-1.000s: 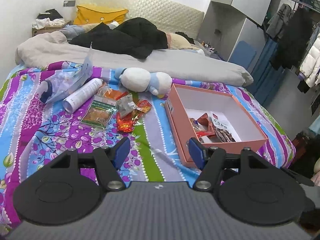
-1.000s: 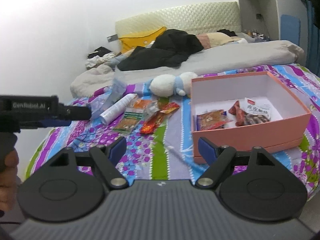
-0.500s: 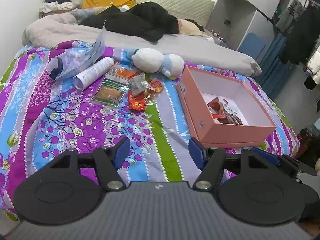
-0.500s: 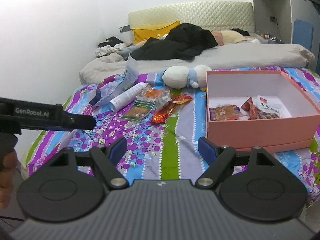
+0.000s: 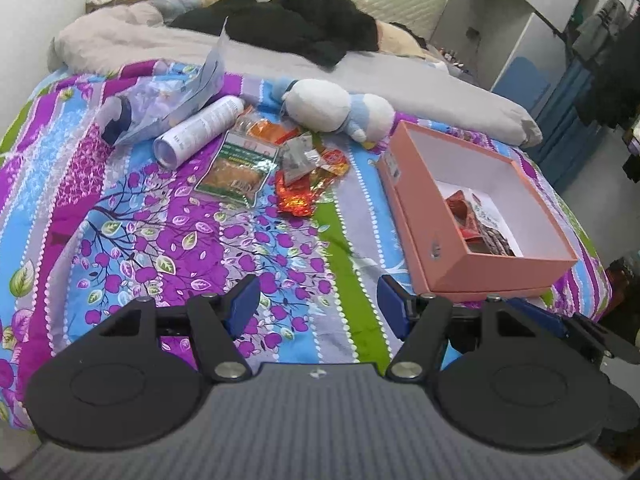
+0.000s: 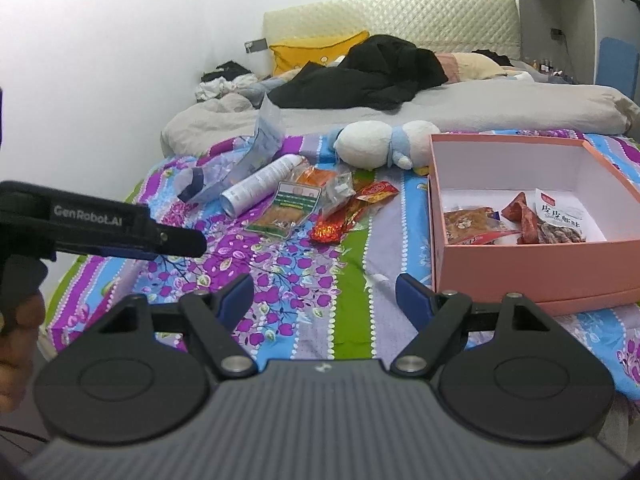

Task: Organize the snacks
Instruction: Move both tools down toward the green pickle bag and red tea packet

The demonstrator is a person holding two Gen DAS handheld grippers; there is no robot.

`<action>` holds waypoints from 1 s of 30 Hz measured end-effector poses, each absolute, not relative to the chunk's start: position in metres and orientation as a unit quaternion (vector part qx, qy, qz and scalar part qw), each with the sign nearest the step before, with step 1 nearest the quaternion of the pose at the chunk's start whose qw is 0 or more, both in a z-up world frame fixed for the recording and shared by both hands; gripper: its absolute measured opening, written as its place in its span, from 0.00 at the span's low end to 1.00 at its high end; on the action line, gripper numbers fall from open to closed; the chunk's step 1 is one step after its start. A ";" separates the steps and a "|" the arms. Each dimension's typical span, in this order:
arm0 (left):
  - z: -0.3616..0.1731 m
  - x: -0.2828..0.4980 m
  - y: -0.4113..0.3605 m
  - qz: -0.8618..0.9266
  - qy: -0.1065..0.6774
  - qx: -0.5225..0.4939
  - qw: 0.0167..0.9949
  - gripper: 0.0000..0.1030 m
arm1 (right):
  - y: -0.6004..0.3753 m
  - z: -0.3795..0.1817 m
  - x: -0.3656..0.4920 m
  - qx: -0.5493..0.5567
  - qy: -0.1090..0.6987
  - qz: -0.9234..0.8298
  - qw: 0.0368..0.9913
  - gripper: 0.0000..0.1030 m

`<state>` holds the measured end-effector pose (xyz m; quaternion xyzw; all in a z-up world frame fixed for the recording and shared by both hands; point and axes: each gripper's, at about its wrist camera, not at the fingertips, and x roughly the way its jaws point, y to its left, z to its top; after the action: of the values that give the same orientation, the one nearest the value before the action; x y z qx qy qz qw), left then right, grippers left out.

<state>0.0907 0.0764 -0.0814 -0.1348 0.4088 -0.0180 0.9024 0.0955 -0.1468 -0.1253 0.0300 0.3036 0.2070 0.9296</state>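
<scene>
A pink box stands on the right of the flowered bedspread, with several snack packets inside. Loose snacks lie to its left: a green-edged packet, a red foil wrapper, a clear packet and an orange packet. My left gripper hovers open over the near bedspread, nothing between its fingers. My right gripper is open too, empty, with the box ahead to its right. In the right wrist view the left gripper's body shows at the left edge.
A white tube, a crumpled plastic bag and a white-and-blue plush toy lie behind the snacks. A grey duvet and black clothes cover the far bed. A wardrobe and hanging clothes stand right. A person's hand holds the left handle.
Both grippers have moved forward and down toward the bedspread, so the snacks and box look larger and nearer. The jaws of both stay equally wide.
</scene>
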 end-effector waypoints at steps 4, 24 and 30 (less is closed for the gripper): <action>-0.095 0.108 0.087 -0.010 0.415 -0.146 0.898 0.68 | -0.137 -0.133 0.109 0.022 0.314 0.208 0.926 0.77; -0.212 0.244 0.152 0.026 0.432 -0.132 0.892 0.94 | -0.060 -0.212 0.232 -0.012 0.349 0.222 0.910 0.77; -0.247 0.312 0.169 0.012 0.422 -0.079 0.903 0.96 | -0.037 -0.248 0.287 -0.009 0.355 0.205 0.912 0.77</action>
<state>0.3118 0.1686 -0.2474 -0.0790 0.4219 0.0117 0.9031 0.2873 -0.0368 -0.2476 -0.0092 0.3546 0.2053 0.9122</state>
